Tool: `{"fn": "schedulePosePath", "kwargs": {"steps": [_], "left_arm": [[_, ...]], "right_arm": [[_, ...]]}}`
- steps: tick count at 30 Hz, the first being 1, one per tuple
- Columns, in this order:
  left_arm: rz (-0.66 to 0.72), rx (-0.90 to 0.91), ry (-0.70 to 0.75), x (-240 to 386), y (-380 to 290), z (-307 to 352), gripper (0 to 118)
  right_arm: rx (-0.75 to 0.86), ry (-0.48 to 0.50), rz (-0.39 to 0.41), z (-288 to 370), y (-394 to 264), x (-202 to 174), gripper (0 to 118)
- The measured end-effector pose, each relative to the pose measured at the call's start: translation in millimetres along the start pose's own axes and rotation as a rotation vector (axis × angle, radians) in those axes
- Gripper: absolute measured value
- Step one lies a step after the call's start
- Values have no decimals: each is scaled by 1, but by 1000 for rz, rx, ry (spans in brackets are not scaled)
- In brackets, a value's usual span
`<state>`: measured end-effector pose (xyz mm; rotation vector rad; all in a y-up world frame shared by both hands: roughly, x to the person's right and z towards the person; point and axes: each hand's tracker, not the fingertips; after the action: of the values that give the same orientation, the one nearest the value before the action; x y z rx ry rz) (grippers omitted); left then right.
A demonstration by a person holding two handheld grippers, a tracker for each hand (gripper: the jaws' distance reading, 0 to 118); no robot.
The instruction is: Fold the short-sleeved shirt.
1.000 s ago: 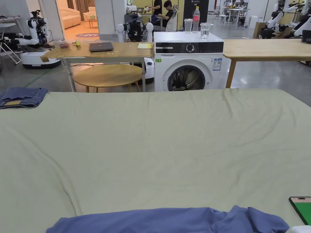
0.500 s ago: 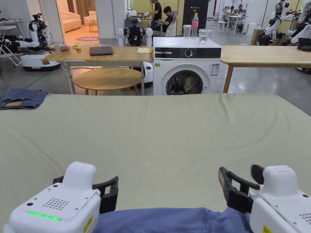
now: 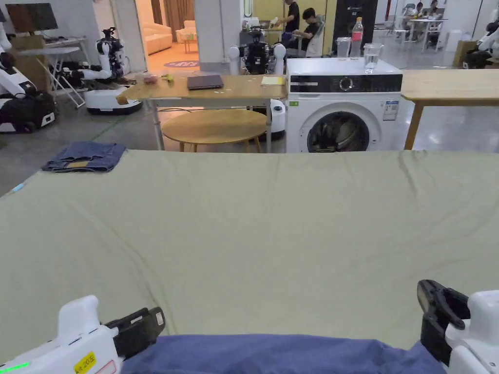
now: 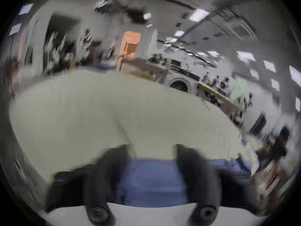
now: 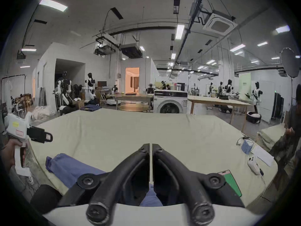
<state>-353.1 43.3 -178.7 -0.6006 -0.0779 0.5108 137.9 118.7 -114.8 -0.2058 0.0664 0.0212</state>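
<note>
A blue short-sleeved shirt (image 3: 273,353) lies bunched along the near edge of the table, which is covered with a pale green sheet (image 3: 253,233). My left gripper (image 3: 148,324) hovers at the shirt's left end. In the blurred left gripper view its jaws (image 4: 151,148) stand wide apart, with the blue shirt (image 4: 153,180) below them. My right gripper (image 3: 433,304) is at the shirt's right end. In the right gripper view its jaws (image 5: 150,145) are together with only a thin slit and nothing between the tips; the shirt (image 5: 71,166) lies to the left and underneath.
Folded jeans (image 3: 85,157) rest on the far left corner of the sheet. A phone with a green screen (image 5: 231,183), a white controller (image 5: 254,164) and papers lie at the near right. A person (image 5: 293,131) stands at the right edge. A washing machine (image 3: 343,104) stands beyond.
Both grippers came into view over the shirt, then spread apart towards its ends. The right gripper's jaws went from apart to together. The head camera panned left.
</note>
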Motion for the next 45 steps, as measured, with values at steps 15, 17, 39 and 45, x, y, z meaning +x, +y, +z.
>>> {"fn": "schedulePosePath", "kwargs": {"steps": [15,17,39,45], "left_arm": [[830,-155,-471,-85,-79,-73,55],[884,-228,-384,-79,-89,-89,13],[-841,-94,-10,167,-83,-48,3],[-972,-272,58,192,-158,-108,8]], "right_arm": [[-31,25,5,-2,1,-8,1],[-34,24,7,-1,1,-9,1],[-66,16,10,7,-10,-4,1],[-95,8,-5,13,-17,6,1]]}}
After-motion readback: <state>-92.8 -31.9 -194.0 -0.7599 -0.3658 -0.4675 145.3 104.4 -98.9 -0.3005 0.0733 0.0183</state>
